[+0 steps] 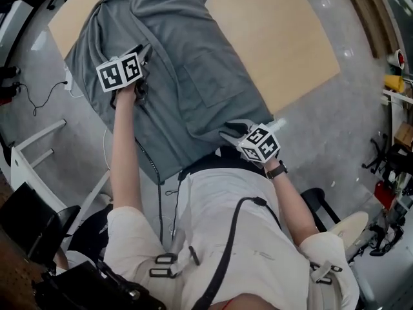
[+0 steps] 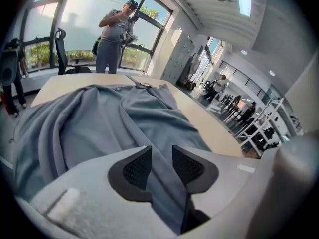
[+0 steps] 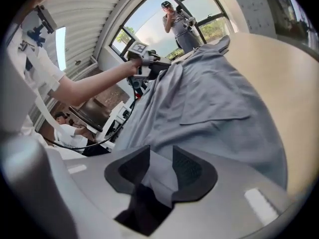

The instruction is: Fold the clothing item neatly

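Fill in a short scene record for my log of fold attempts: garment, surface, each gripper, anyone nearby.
garment: grey shirt, spread out and creased, chest pocket facing up
surface: light wooden table; the shirt covers its left part in the head view
left gripper: jaws apart, a ridge of shirt cloth running between them
right gripper: jaws apart, the shirt's near edge between them
bystander: a person standing beyond the table's far end
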A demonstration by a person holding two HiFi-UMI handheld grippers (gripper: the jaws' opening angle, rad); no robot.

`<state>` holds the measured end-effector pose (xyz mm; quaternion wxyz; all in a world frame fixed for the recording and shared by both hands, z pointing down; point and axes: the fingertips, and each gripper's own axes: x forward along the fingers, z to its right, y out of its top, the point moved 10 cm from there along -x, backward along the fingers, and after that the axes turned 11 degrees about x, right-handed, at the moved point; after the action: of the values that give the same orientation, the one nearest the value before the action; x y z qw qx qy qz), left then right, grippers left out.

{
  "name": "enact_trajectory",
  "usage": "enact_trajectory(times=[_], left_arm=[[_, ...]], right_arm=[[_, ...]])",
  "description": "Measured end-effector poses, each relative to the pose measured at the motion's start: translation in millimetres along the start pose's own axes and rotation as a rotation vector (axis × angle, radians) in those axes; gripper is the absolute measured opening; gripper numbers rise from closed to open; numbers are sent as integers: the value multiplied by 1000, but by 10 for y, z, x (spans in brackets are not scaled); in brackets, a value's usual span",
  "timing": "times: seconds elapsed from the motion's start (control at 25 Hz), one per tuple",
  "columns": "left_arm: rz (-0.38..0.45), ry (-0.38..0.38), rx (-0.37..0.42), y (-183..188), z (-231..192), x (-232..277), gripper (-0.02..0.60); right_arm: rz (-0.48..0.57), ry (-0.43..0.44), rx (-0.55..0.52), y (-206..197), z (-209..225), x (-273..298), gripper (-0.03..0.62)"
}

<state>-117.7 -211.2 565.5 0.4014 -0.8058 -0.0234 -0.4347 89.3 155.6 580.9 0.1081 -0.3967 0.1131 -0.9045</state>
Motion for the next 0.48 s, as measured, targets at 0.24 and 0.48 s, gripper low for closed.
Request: enact_trajectory(times=[0.24, 0.48], left_arm=[[-120, -126, 34, -836, 745, -167, 153], [-196, -175, 53, -1276, 1140, -65, 164]], right_arm=[[0, -178, -102, -405, 52, -28, 226], [134, -452, -30, -526, 231, -5, 232]])
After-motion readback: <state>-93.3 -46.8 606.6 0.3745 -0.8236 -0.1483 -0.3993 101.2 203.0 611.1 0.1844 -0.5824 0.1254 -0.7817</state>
